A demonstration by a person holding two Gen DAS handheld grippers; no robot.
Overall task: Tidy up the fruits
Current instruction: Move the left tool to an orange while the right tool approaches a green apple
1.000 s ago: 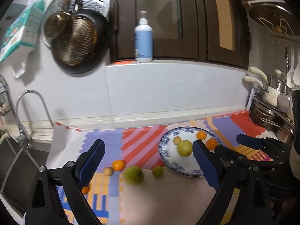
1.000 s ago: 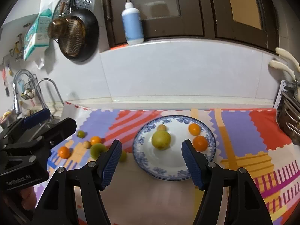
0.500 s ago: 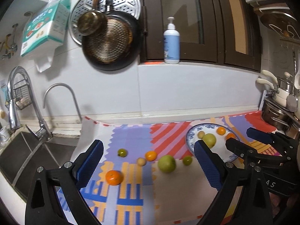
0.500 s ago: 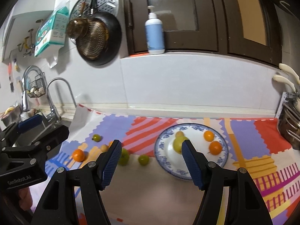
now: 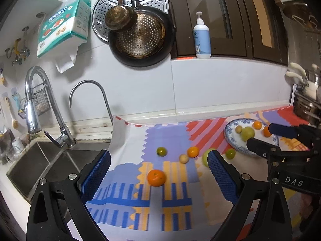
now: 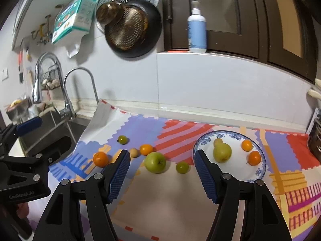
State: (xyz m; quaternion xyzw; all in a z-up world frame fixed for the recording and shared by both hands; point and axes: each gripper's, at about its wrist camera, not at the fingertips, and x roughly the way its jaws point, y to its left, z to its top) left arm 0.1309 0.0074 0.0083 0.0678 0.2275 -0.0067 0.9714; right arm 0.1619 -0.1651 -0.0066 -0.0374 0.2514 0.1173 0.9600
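Observation:
A blue-rimmed plate [image 6: 260, 167] holds a yellow pear [image 6: 221, 152] and two small oranges [image 6: 254, 157]. Loose on the colourful mat lie a green apple [image 6: 155, 162], a small green fruit [image 6: 182, 167], an orange [image 6: 100, 159], a smaller orange [image 6: 146, 149], a tan fruit [image 6: 134, 152] and a dark green fruit [image 6: 122, 139]. My right gripper [image 6: 162, 173] is open and empty, just in front of the apple. My left gripper [image 5: 158, 177] is open and empty, with the big orange [image 5: 156, 177] between its fingers' line of sight. The plate [image 5: 230, 138] lies to its right.
A sink [image 5: 40, 168] with two taps [image 5: 34, 108] lies at the left edge of the mat. Pans [image 5: 140, 38] hang on the wall. A soap bottle [image 5: 202, 38] stands on the ledge. Pots [image 5: 307, 108] stand at the far right.
Both grippers have swung left, away from the plate. The loose fruits now sit centred in both views, and the sink has come into sight. Both stay open.

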